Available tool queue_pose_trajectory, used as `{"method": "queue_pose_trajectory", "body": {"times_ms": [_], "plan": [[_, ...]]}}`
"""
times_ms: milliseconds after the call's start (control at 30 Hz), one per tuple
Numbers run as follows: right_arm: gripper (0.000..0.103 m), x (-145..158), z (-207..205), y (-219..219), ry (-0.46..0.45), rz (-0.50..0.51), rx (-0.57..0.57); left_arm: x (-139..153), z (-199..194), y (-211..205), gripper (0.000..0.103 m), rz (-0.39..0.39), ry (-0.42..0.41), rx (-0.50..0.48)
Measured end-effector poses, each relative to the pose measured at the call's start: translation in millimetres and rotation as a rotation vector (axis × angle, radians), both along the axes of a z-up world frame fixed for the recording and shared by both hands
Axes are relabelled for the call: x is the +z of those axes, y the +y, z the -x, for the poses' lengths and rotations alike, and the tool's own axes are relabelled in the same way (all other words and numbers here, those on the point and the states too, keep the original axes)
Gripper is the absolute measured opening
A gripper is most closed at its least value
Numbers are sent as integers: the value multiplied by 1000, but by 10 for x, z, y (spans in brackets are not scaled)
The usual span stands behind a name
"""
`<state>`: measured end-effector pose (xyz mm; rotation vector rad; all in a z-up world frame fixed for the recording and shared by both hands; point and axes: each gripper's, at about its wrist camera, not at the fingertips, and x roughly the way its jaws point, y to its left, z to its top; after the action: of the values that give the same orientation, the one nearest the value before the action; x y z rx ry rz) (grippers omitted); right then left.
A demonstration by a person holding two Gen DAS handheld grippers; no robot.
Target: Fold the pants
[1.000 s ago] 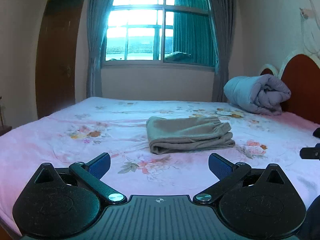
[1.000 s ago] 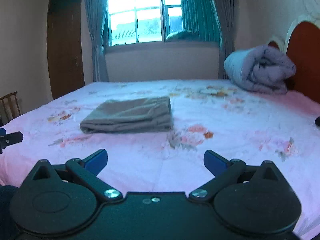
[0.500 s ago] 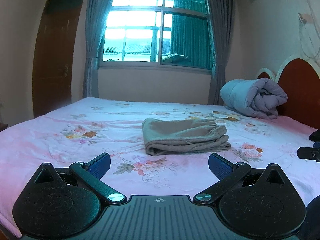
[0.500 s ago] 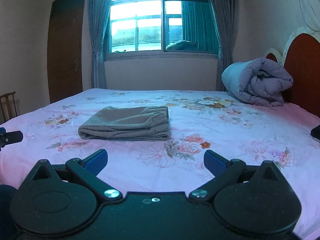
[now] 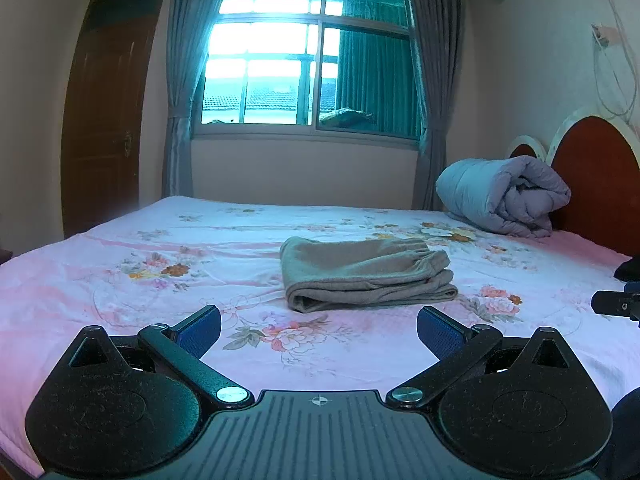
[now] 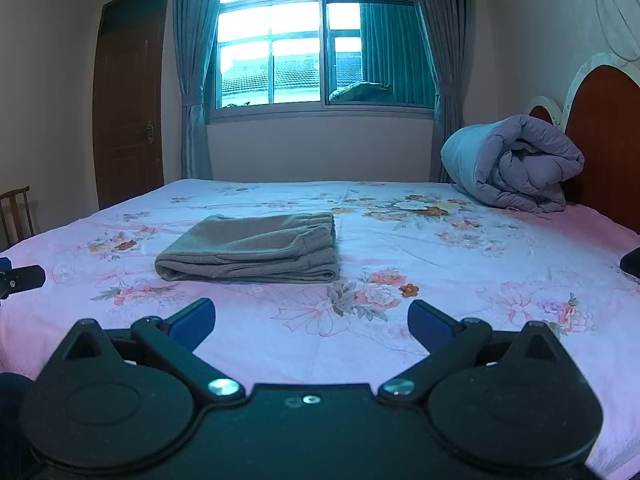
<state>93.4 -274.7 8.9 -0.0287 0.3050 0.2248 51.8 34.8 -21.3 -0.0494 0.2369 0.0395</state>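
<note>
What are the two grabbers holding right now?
Nothing. The left gripper and right gripper both have their jaws open and empty, short of the folded pants lying on the bed.

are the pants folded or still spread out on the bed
Folded: the grey pants lie as a compact stack of layers on the floral bedsheet, with both grippers open and clear of them.

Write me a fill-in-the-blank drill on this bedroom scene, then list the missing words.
1. The brown pants lie ____ on the floral bed sheet.
2. The jaws of both the left gripper and the right gripper are ____.
3. The rolled grey quilt rests by the ____.
4. Neither gripper ____ the pants.

Missing words: folded; open; headboard; touches
</note>
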Motion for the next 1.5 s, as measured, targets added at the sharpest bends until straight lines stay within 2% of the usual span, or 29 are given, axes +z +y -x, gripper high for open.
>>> {"method": "queue_pose_trajectory", "body": {"times_ms": [1500], "plan": [[97,4,6,9,2,3,1,2,-20,-35,103,-3,5,-5]]}}
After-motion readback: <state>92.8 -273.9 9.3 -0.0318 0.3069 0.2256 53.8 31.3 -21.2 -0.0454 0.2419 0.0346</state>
